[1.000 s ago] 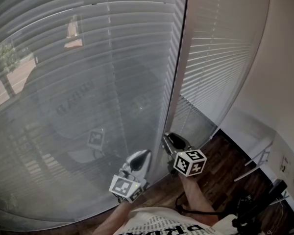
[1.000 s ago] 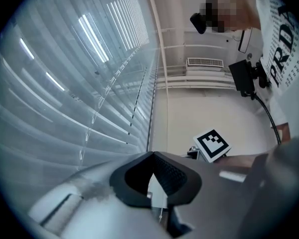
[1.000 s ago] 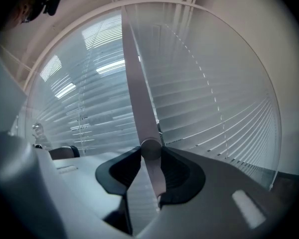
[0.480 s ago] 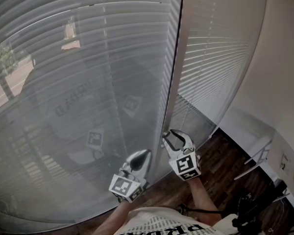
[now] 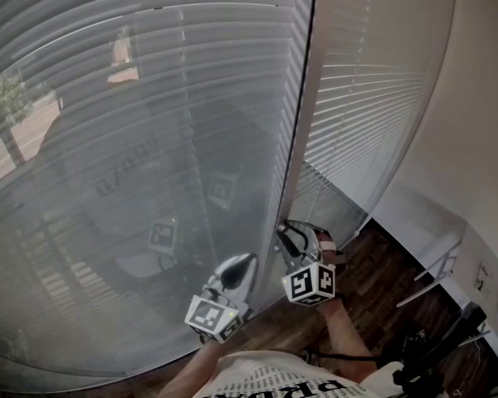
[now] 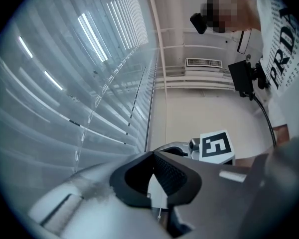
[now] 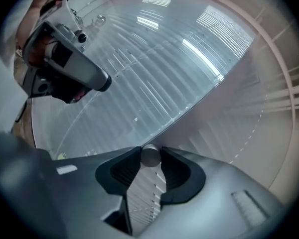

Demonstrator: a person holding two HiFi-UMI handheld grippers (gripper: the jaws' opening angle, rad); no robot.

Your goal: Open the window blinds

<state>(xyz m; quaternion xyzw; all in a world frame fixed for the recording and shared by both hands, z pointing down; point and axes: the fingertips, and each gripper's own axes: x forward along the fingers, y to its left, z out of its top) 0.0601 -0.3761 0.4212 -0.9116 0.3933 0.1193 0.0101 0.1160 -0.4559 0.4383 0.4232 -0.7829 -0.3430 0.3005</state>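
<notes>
Closed slatted blinds (image 5: pixel 149 139) cover the big window, with a second set (image 5: pixel 357 98) to the right. A thin tilt wand (image 5: pixel 297 123) hangs between them. My right gripper (image 5: pixel 289 237) holds the wand's lower end. In the right gripper view the round wand (image 7: pixel 150 156) sits pinched between both pads; the jaws have just been closing on it. My left gripper (image 5: pixel 245 262) hovers by the slats left of the wand, tips together and nothing in them (image 6: pixel 152 156). The slats (image 6: pixel 89 83) fill the left gripper view.
Dark wood floor (image 5: pixel 382 288) runs below the window. A white desk or shelf (image 5: pixel 448 264) stands at the right by the wall (image 5: pixel 481 98). Black equipment with cables (image 5: pixel 432 355) lies at the lower right.
My right gripper has rolled round the wand: its marker cube has swung from the right side to below the jaws. The left gripper has stayed put. The slats look the same.
</notes>
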